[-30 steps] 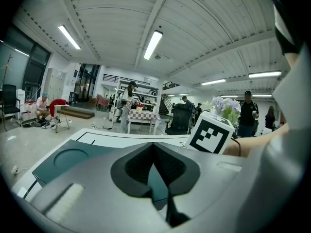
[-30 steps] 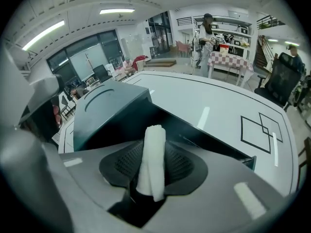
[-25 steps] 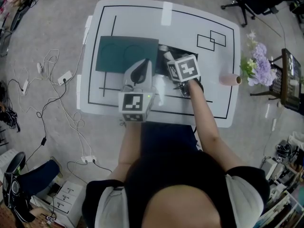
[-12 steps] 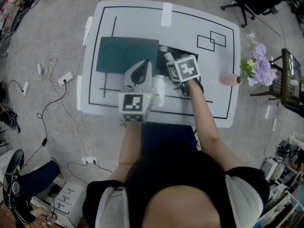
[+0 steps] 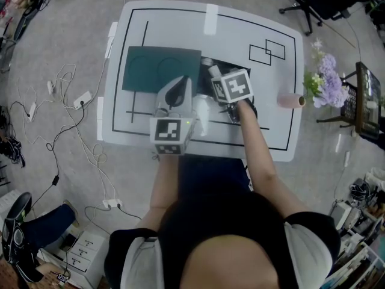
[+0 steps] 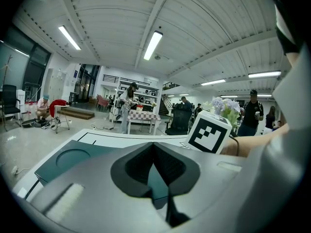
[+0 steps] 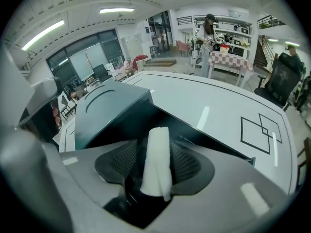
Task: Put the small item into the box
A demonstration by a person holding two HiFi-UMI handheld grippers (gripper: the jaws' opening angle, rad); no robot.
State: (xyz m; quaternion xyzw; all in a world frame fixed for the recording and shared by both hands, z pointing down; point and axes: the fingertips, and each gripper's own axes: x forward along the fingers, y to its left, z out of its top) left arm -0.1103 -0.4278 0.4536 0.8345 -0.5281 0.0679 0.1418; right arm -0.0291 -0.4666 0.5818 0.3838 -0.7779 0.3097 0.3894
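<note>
My right gripper has just been opening its jaws. The small white rolled cloth stands loose between the pads, over the open dark green box at the middle of the white desk with black lines. Otherwise the head view matches a second ago. My left gripper is closed on nothing. The only print is the cubes' black-and-white square markers.

Purple flowers, pink roll, power strip
</note>
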